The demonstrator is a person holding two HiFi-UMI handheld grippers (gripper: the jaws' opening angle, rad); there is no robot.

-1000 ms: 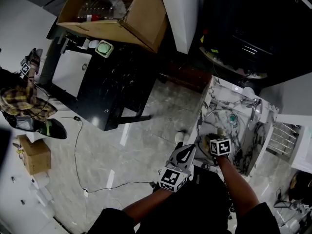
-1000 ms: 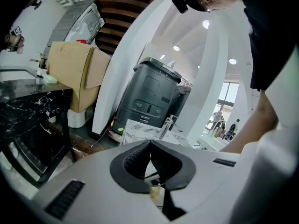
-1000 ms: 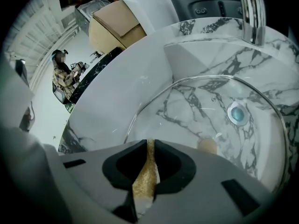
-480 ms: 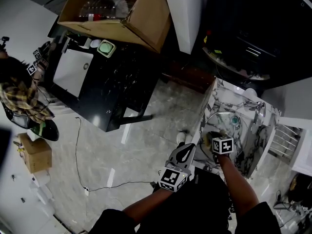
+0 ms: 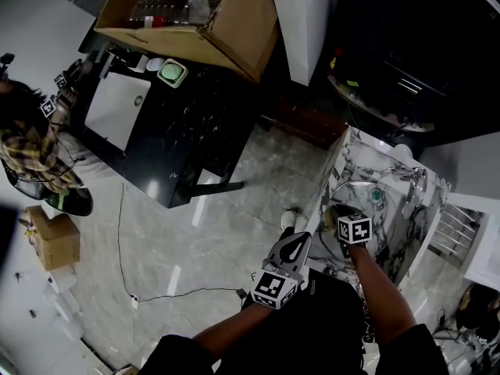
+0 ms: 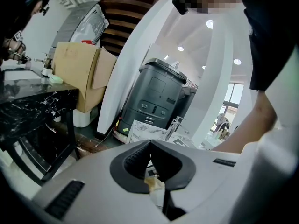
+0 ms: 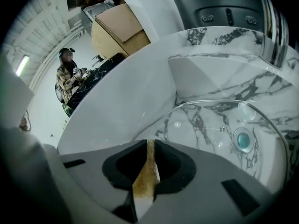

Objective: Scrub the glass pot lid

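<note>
Glass lid (image 7: 210,125) sits in the marble sink (image 7: 224,73), just ahead of the right gripper (image 7: 147,146), which pinches a thin brown pad (image 7: 145,181). The left gripper (image 6: 149,146) is pressed together, off the lid. With nothing steadying it, the lid could skid under scrubbing.

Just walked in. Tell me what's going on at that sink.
A person is working at a marble sink with tongs in each hand. The right tongs are shut on a thin brown scouring pad, held at the near rim of the glass pot lid that sits in the basin. Whether the pad touches the glass is unclear. The left tongs are shut and off to the side of the sink. Another person stands by a black table across the room.
</note>
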